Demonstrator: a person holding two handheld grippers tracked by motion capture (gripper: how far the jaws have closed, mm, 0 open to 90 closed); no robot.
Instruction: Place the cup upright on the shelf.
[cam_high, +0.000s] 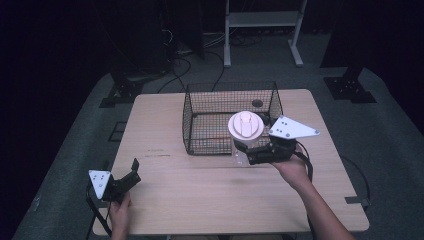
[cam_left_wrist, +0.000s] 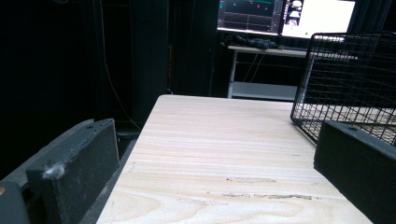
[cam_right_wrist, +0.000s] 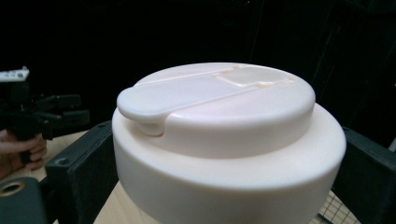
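Note:
A clear jar with a wide cream flip-top lid (cam_high: 245, 125) is held upright at the front right corner of the black wire basket (cam_high: 200, 107). My right gripper (cam_high: 251, 153) is shut on the jar's body just below the lid. In the right gripper view the lid (cam_right_wrist: 224, 121) rises between the two black jaws of that gripper (cam_right_wrist: 224, 191). My left gripper (cam_high: 131, 172) rests near the table's front left corner, open with nothing in it. In the left gripper view its jaws (cam_left_wrist: 215, 177) stand wide apart over bare wood, and the basket (cam_left_wrist: 350, 79) is ahead on the right.
The wooden table (cam_high: 200, 195) carries the open-topped basket at its back middle. A white shelf frame (cam_high: 262, 30) and cables lie on the floor beyond. Lit monitors (cam_left_wrist: 289, 14) stand on a desk behind the table. The left hand's gripper (cam_right_wrist: 42, 116) appears far off.

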